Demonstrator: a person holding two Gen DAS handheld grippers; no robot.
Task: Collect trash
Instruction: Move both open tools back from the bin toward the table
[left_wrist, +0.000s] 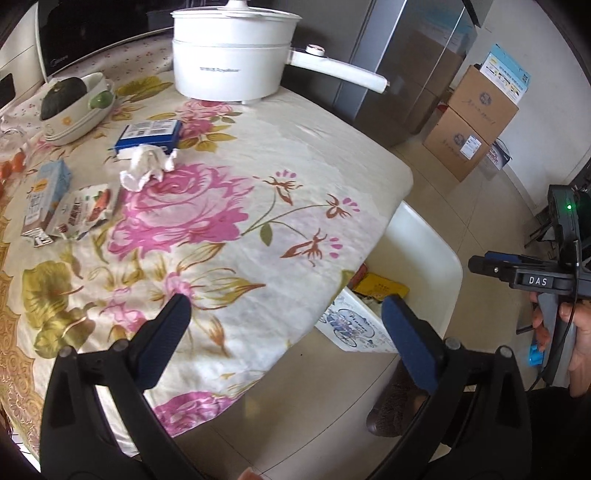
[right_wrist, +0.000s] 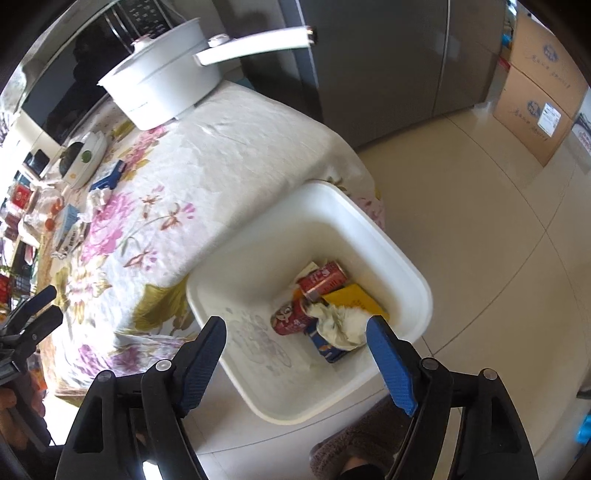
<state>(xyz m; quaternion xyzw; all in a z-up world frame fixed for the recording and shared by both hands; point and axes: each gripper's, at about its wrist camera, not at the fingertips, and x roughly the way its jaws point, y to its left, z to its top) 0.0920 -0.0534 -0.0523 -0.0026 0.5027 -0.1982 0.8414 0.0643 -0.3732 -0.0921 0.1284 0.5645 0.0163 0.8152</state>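
Above bin (right_wrist: 413, 266), right gripper (right_wrist: 295, 354) splayed

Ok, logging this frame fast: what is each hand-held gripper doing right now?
Left hand-held gripper: open, holding nothing, over the table edge.
Right hand-held gripper: open, empty, above the white bin.

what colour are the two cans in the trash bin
Red, with white markings: the two cans lie in the white bin, clearest in the right wrist view.

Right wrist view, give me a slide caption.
Open right gripper above white bin holding red cans and crumpled tissue.
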